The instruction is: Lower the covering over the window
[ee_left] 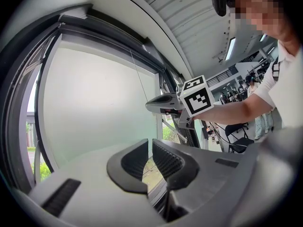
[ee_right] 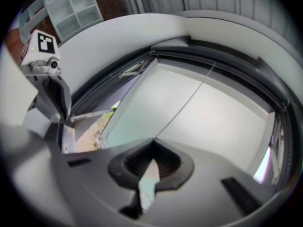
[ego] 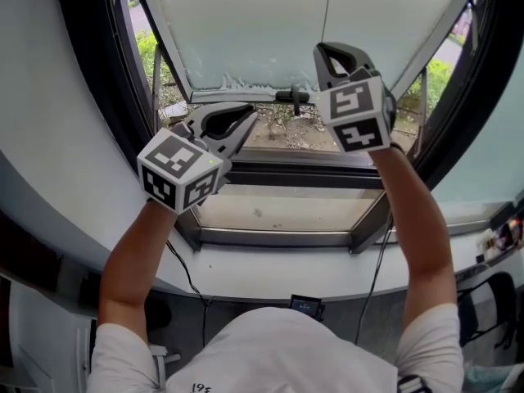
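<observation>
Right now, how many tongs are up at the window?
2: left tongs, shut, below the roller blind; right tongs higher, shut on the pull cord. None hidden.

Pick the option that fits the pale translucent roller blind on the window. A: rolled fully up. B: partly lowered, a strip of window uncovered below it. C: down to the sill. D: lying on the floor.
B: the pale translucent roller blind ends at its bottom rail, and the uncovered window strip below it shows gravel and plants outside.
</observation>
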`<state>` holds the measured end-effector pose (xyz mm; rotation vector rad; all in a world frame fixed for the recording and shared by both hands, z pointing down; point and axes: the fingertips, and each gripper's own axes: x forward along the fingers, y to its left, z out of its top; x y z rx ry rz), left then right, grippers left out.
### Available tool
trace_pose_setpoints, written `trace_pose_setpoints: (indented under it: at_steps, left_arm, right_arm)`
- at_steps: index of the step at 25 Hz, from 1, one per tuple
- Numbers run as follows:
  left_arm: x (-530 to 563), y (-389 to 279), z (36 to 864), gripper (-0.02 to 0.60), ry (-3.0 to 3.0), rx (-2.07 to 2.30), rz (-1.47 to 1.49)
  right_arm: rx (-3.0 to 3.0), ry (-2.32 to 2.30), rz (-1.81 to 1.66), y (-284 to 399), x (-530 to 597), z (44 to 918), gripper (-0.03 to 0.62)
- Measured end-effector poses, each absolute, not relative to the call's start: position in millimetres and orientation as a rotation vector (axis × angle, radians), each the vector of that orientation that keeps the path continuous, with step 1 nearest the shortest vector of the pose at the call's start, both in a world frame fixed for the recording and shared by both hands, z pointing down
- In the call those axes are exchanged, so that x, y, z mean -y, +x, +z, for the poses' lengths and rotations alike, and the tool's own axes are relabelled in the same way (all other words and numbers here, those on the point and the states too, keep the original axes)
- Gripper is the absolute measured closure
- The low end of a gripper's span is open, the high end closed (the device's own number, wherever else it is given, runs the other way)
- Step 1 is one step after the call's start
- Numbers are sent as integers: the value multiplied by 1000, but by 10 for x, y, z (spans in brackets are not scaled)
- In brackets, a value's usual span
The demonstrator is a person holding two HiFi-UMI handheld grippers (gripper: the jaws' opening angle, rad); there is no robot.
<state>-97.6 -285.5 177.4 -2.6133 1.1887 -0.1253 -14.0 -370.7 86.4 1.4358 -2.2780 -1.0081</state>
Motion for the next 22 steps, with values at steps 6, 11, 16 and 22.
trace_pose_setpoints:
  at_steps: [6, 11, 16, 22]
  left_arm:
    - [2862, -978, 1788, 555, -2593, -1197, -145]
    - [2897, -989, 1776, 555, -2567, -1209, -156]
    - [2920, -1013, 1738, 555, -2505, -1220, -179]
    - [2914, -1061, 1633, 554, -2418, -1231, -222]
  right_arm:
    - [2122, 1296, -1118, -240, 3623, 925, 572]
    - [2080, 1219, -1082, -219, 3594, 958, 572]
    - [1886, 1174, -1156, -180, 3600, 1100, 572]
    - [1766, 1102, -1202, -119, 3528, 1305, 572]
